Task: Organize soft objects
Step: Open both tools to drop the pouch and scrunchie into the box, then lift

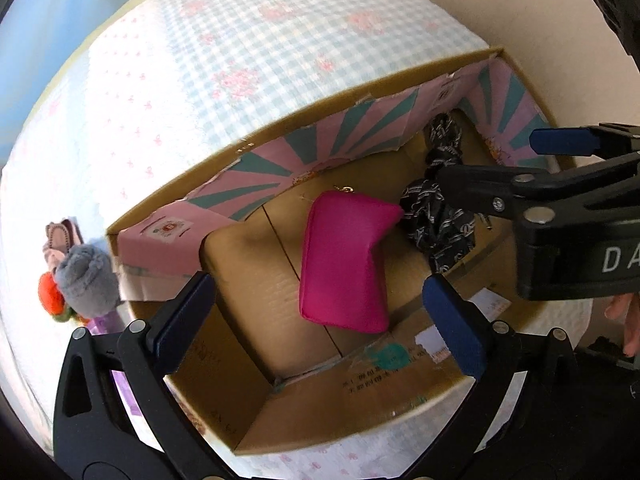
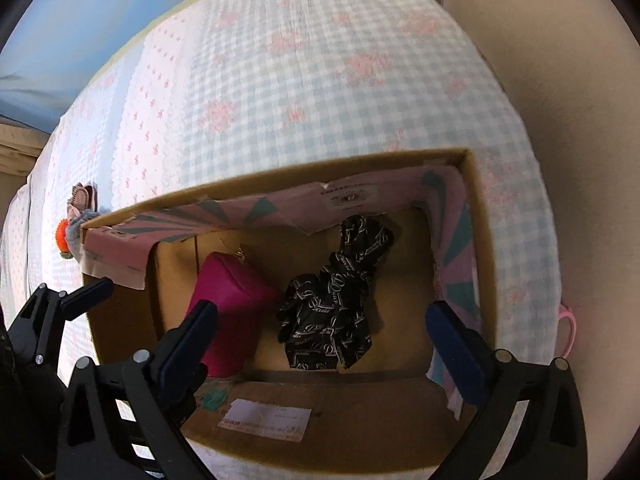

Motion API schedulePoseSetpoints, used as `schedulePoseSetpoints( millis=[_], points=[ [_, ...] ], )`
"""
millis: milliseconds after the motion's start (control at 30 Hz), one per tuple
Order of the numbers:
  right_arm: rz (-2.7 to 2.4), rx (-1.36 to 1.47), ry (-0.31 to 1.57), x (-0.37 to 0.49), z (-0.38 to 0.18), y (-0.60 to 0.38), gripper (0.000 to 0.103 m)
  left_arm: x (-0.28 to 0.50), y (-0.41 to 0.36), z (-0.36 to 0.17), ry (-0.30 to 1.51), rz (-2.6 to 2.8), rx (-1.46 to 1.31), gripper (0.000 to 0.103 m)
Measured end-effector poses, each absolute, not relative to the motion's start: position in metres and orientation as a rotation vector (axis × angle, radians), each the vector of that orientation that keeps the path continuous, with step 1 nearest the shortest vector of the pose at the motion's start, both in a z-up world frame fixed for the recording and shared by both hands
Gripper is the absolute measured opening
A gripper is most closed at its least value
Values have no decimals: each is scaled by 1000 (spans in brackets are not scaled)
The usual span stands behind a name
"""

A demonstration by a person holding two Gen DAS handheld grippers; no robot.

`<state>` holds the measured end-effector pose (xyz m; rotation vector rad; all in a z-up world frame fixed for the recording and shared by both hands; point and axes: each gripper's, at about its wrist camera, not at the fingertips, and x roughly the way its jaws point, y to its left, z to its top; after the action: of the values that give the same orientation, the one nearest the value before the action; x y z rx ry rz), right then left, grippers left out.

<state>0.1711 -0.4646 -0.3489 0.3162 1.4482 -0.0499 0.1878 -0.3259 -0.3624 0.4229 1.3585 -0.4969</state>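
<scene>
Two soft things already lie inside the cardboard box [image 2: 476, 208]: the magenta pouch [image 2: 228, 312] at centre left of the frame and the black patterned cloth [image 2: 336, 300] beside it. Left outside, on the bedspread [image 2: 320, 80] at far left, are a grey plush [image 1: 86, 280] with orange and pink pieces. So the job looks partly done. Both left gripper [image 1: 320, 320] and right gripper [image 2: 324, 340] hover over the box, jaws spread, holding nothing

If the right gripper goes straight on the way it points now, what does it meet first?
Most likely the black patterned cloth lying on the floor of the cardboard box. The open right gripper points down at it, with nothing visible between; depth is hard to judge.
</scene>
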Motion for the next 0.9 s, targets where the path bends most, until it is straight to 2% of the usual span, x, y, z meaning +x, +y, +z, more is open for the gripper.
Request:
schedulePoseSetpoints(
  millis=[167,400,700,900],
  points=[
    [-77,298,1404,165,-317,-463,103,177,-309,-321,1294,-501,378,103],
    [-119,258,1268,135,-229,-444,103,157,-277,-231,1131,-497,303,103],
    [-181,179,1052,73,-104,-390,103,117,-190,-117,959,-389,193,103],
    [-161,142,919,28,-44,-346,103,80,-133,-55,826,-325,153,103]
  ],
)
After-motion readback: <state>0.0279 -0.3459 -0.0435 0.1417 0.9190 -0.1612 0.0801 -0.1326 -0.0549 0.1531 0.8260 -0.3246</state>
